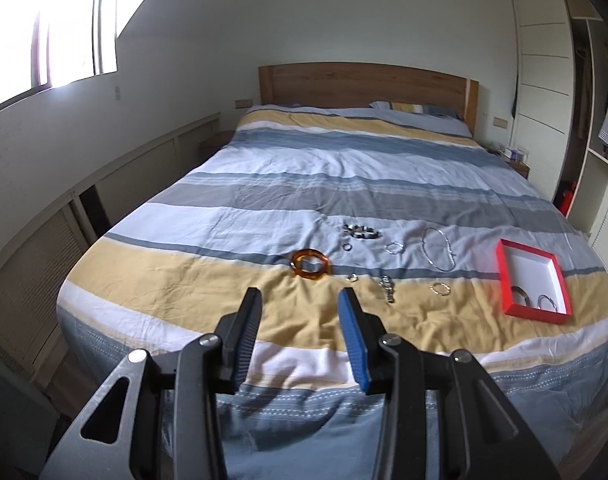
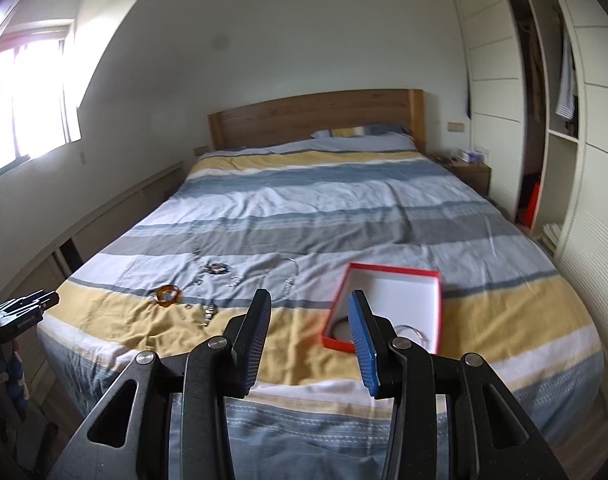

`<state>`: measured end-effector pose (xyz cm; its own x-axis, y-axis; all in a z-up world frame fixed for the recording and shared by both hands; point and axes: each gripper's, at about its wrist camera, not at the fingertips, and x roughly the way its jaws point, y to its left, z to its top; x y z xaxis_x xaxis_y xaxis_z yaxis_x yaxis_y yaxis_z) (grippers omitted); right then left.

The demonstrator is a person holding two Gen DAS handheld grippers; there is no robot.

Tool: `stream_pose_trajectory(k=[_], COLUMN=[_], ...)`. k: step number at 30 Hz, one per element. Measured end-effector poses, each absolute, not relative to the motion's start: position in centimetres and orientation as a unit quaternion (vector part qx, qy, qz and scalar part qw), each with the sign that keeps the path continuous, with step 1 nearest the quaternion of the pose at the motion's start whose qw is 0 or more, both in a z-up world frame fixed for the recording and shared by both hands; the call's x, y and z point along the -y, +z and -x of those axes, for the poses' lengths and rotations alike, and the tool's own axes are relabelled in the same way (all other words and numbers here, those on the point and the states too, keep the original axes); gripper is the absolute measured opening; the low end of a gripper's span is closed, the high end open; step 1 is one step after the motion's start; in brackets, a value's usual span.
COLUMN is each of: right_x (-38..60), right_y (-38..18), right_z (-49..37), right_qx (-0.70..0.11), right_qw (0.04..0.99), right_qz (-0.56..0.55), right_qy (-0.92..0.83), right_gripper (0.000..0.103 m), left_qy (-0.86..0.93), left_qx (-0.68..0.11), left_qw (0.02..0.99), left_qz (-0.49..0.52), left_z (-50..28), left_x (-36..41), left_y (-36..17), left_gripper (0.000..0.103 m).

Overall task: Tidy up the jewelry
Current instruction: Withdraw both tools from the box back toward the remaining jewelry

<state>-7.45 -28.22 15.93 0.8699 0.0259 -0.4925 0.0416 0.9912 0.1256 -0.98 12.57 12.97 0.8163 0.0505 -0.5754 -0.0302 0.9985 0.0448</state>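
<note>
Left hand-held gripper [image 1: 299, 294] and right hand-held gripper [image 2: 310, 298]: jaws apart, empty.

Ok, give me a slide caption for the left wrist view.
Open left claw above a striped bed, facing scattered jewelry, an amber bangle and a red box.

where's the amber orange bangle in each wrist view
Left wrist view: the translucent amber orange bangle lies just left of centre on the yellow stripe of the bedspread, beyond the left gripper with its open, empty jaws.
Right wrist view: the same bangle is small at mid-left, far left of the right gripper.
Shared landmark: the red-rimmed white box, to the bangle's right in both.
</note>
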Motion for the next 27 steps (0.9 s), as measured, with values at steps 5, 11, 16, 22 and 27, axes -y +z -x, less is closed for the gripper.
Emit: stream_pose_trajectory(k=[5, 11, 16, 22, 27], right_x=[26.4, 25.1, 24.3, 22.2, 20.4], right_y=[15.7, 13.8, 11.3, 6.8, 2.7], right_z=[6.2, 4.1, 0.6, -4.8, -9.1], right_qx=[-0.264, -0.294, -0.324, -0.369, -0.409], right_qw=[0.963, 0.955, 0.945, 0.927, 0.908], right_qz=[-0.057, -0.044, -0.042, -0.039, -0.038], right_qy=[0.012, 0.016, 0.026, 0.056, 0.081], right_gripper=[0.04, 0.04, 0.04, 0.041, 0.043], left_qy=[0.019, -0.003, -0.023, -0.054, -0.083], left_qx=[-0.314, -0.343, -0.371, -0.402, -0.427], left_qw=[0.949, 0.939, 0.928, 0.914, 0.9], left_qz=[-0.008, -0.006, 0.003, 0.007, 0.007], left_z=[-0.1, -3.2, -6.6, -10.8, -15.1], left_x=[-13.2, -12.2, -11.7, -11.1, -9.9], left_y=[12.0, 8.8, 5.3, 1.3, -1.6], left_gripper=[0.038, 0.038, 0.038, 0.038, 0.038])
